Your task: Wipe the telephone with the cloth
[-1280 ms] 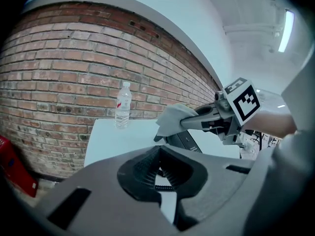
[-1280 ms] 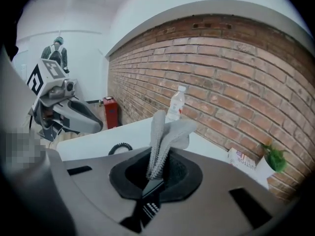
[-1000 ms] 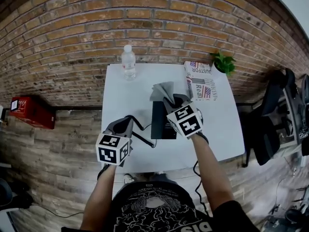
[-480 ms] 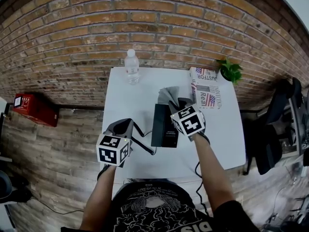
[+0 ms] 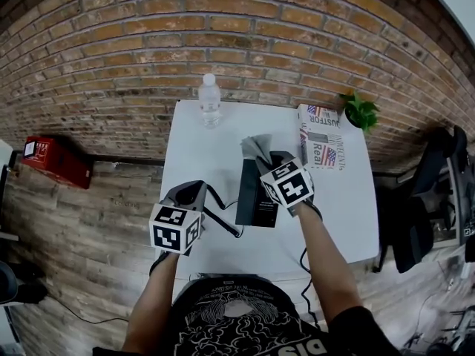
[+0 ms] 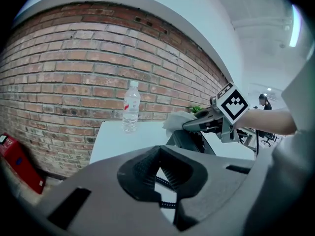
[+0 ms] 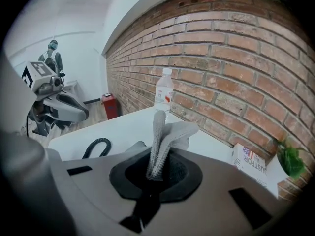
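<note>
My right gripper (image 7: 155,172) grasps the grey knit cloth (image 7: 170,132) over the black telephone (image 5: 253,199) on the white counter (image 5: 199,145). My left gripper (image 6: 158,157) is clenched, with the coiled black cord (image 6: 164,183) just beyond it.

You have bright, even room light; a ceiling lamp (image 6: 294,26) glares at the upper right of the left gripper view. The white table (image 5: 215,154) shows only soft shadows. The brick wall (image 5: 148,43) bends strongly toward the edges, and the corners of both gripper views turn black. The cloth (image 7: 160,141) close to the lens looks sharp.
</note>
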`<move>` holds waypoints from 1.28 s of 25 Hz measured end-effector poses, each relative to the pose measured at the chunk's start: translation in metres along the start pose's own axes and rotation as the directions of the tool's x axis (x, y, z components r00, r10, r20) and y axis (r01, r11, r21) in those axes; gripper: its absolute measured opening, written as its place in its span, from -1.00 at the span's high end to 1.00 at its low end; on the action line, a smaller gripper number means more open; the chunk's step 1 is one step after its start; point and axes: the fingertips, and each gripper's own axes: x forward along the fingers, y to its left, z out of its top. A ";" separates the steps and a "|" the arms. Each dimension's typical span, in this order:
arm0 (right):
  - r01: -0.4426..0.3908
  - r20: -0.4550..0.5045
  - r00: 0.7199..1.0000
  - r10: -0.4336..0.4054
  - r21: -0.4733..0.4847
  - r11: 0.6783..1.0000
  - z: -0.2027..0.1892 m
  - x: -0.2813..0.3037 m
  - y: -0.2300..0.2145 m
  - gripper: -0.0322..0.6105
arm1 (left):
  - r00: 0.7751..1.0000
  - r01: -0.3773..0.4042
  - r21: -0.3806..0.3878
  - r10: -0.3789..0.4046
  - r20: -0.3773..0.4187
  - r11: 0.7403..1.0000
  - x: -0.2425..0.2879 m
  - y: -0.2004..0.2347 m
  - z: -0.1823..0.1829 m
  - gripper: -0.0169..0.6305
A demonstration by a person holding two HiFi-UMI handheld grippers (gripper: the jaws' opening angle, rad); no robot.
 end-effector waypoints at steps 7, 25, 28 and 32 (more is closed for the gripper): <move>-0.038 0.007 0.999 0.038 0.002 0.999 0.010 0.007 0.012 0.86 | 1.000 -0.021 -0.010 0.021 0.004 1.000 -0.009 0.010 -0.002 0.93; -0.107 0.108 0.988 0.107 -0.007 0.994 0.050 0.007 0.053 0.86 | 0.995 -0.092 -0.024 0.093 0.022 0.995 -0.045 0.028 -0.005 0.93; -0.091 0.177 0.981 0.086 0.021 0.996 0.063 -0.012 0.050 0.86 | 0.994 -0.096 -0.014 0.097 0.045 0.995 -0.048 0.029 0.006 0.93; -0.062 0.250 0.967 0.046 0.054 0.997 0.073 -0.042 0.042 0.86 | 0.994 -0.081 -0.003 0.081 0.068 0.997 -0.048 0.022 0.021 0.93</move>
